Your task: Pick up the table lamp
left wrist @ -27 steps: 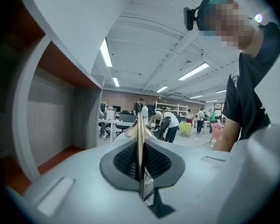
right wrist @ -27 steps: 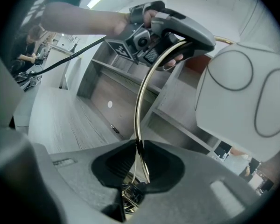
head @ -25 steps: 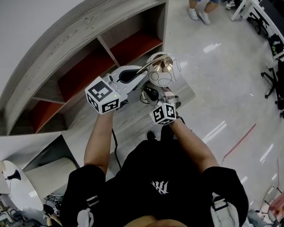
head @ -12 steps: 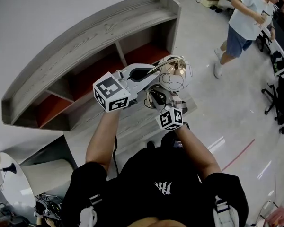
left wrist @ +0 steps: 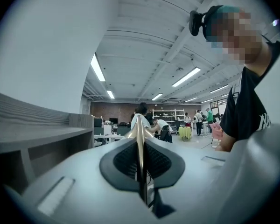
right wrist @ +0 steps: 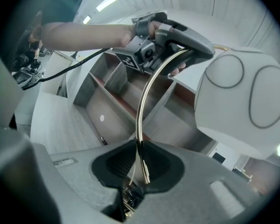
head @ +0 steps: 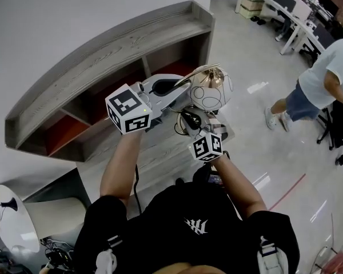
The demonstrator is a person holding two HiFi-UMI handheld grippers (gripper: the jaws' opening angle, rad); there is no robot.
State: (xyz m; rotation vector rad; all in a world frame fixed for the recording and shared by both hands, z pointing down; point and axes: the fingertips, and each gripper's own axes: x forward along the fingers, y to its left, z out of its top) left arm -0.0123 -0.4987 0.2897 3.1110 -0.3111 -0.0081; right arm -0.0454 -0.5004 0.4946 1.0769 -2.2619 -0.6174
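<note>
Inside left claw [left wrist: 140,146] and right claw [right wrist: 139,158] sits lamp [head: 212,93].

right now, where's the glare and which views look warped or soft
Head view: glare streaks on the floor, otherwise sharp. Left gripper view: fisheye bend, dark corners, bright ceiling lights. Right gripper view: same bend, lamp swollen by closeness.

The left gripper [head: 182,90] and right gripper [head: 190,119] are rising together, bringing the table lamp [head: 212,91] closer to the head camera. Its globe is drifting slightly rightward, seemingly further off the floor. Behind them, a person [head: 323,79] is walking from the top edge down to the right side.
</note>
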